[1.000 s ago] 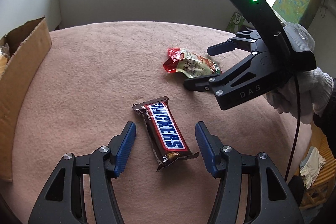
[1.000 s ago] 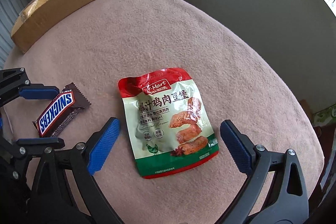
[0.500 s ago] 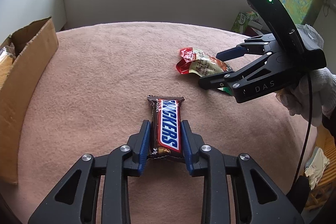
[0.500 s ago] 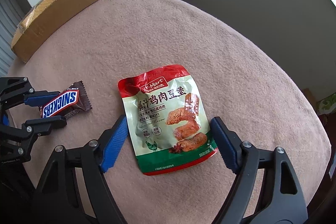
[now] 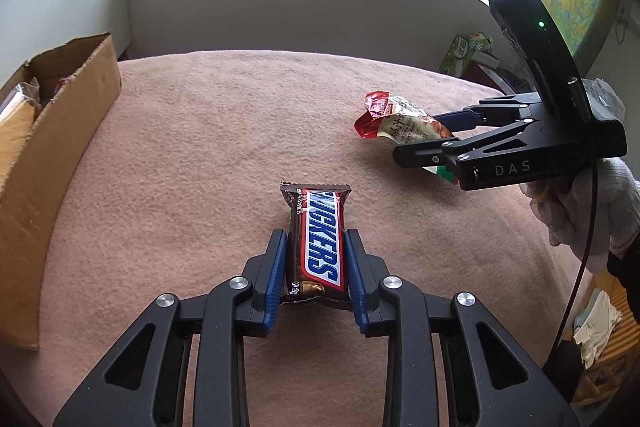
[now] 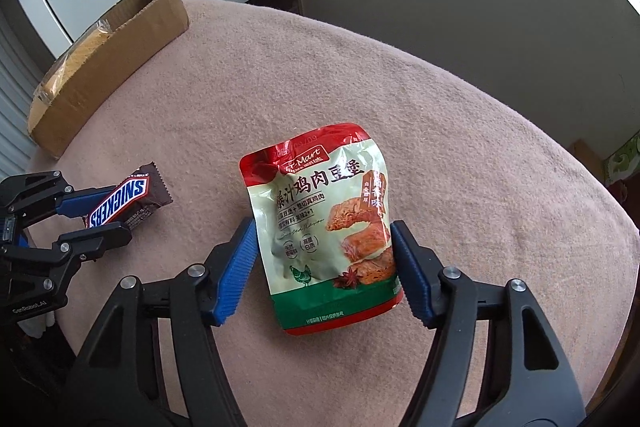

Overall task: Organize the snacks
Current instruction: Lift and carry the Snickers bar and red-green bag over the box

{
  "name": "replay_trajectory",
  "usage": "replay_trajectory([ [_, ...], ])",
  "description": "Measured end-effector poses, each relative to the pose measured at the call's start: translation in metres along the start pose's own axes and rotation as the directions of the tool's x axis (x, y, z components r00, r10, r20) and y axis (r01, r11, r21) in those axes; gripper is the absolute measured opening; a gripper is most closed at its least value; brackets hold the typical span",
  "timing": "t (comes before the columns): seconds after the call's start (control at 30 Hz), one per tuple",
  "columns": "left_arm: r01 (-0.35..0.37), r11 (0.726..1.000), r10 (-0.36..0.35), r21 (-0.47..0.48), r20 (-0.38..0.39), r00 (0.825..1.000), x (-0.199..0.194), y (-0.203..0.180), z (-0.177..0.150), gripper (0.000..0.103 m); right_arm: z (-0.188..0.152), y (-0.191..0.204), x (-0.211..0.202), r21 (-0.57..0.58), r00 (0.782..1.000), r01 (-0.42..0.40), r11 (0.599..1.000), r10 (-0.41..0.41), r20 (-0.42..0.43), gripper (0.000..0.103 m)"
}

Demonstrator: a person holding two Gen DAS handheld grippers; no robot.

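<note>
Left wrist view — right hand-held gripper (image 5: 424, 133) hides pouch (image 5: 394, 117) end.

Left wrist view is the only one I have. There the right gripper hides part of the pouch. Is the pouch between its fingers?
Observer: Yes. The right wrist view shows the pouch between the blue pads of the right gripper; the pad on the picture's right touches its edge.
Operator: And the other pad?
Observer: Its tip is at the pouch edge, but I cannot tell if it touches.
Operator: How deep does the pouch sit?
Observer: Its green bottom end reaches past the pads, toward the gripper body.
</note>
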State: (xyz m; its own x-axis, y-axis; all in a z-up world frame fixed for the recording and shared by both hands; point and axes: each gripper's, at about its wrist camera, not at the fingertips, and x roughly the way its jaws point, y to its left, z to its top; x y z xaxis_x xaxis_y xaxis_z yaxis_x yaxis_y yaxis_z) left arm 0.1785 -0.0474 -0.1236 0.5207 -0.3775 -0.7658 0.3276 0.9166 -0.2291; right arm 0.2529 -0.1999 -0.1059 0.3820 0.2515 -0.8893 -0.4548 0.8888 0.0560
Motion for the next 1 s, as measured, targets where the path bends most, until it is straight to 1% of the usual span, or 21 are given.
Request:
replay_trajectory([
  [0.17,0.001,1.0,-0.001,-0.007,0.031,1.0,-0.014,0.007,-0.005,0.027,-0.001,0.004,-0.012,0.024,1.0,0.003,1.0,-0.003,0.02,0.069],
  [0.4,-0.015,1.0,0.016,-0.015,0.089,0.996,-0.04,0.018,-0.005,0.027,0.002,0.019,-0.029,0.021,0.999,-0.008,1.0,0.007,0.05,0.069],
  [0.53,-0.047,0.999,0.048,-0.016,0.125,0.991,-0.053,0.026,-0.005,0.027,0.01,0.034,-0.037,0.002,0.998,-0.008,1.0,0.008,0.065,0.069],
  [0.73,-0.055,0.997,0.062,-0.05,0.157,0.986,-0.071,0.047,-0.008,0.027,0.024,0.06,-0.048,-0.023,0.996,-0.013,1.0,0.015,0.089,0.069],
  [0.83,-0.06,0.995,0.073,-0.076,0.187,0.98,-0.084,0.059,-0.009,0.027,0.033,0.077,-0.05,-0.039,0.995,-0.021,0.999,0.025,0.1,0.069],
  [0.87,-0.065,0.994,0.081,-0.085,0.201,0.976,-0.085,0.059,-0.007,0.027,0.037,0.084,-0.051,-0.049,0.994,-0.023,0.999,0.028,0.103,0.069],
  [1.0,-0.081,0.988,0.112,-0.132,0.254,0.961,-0.107,0.083,-0.01,0.027,0.06,0.112,-0.055,-0.085,0.991,-0.032,0.996,0.043,0.128,0.069],
])
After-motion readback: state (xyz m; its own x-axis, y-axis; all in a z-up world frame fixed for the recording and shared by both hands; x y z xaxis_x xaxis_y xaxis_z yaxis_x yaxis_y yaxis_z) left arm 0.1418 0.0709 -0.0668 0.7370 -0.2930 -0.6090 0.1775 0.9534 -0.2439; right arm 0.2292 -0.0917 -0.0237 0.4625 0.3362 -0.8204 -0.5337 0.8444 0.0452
